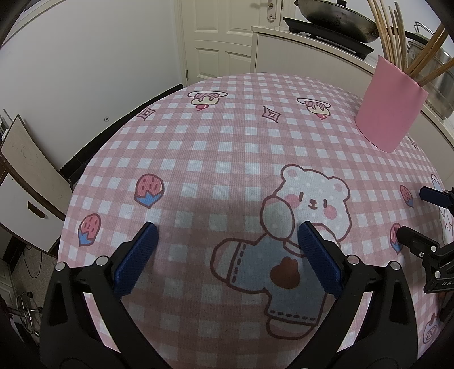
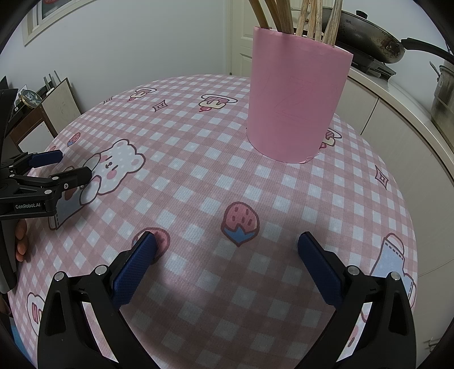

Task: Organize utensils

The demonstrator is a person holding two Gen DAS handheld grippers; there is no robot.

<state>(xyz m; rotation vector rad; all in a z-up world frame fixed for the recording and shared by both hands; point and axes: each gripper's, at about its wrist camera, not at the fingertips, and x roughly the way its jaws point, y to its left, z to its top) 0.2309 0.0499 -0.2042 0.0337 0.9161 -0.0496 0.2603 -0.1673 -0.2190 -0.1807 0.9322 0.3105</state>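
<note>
Your left claw [image 1: 225, 230] is at the bottom of the left wrist view, its two blue fingers [image 1: 136, 261] spread wide apart with nothing between them, above the bear drawing [image 1: 309, 204] on the pink checked tablecloth [image 1: 212, 147]. Your right claw [image 2: 227, 239] is also at the bottom of its own view, spread wide and empty, with the strawberry drawing [image 2: 240, 222] between its fingertips.

The wooden utensils [image 2: 295, 17] stand together in the pink cup [image 2: 295, 99]. In the right wrist view the cup is in the upper middle of the frame, upright on the table, and the handles go out of the top edge. In the left wrist view the same cup [image 1: 390, 105] is in the upper right, well apart from your left claw.

At the left edge of the right wrist view you see your left claw from the side, with some of your fingers [image 2: 21, 241] on its handle. A dark wok [image 1: 337, 17] sits on the counter [image 1: 312, 48] behind the table.
</note>
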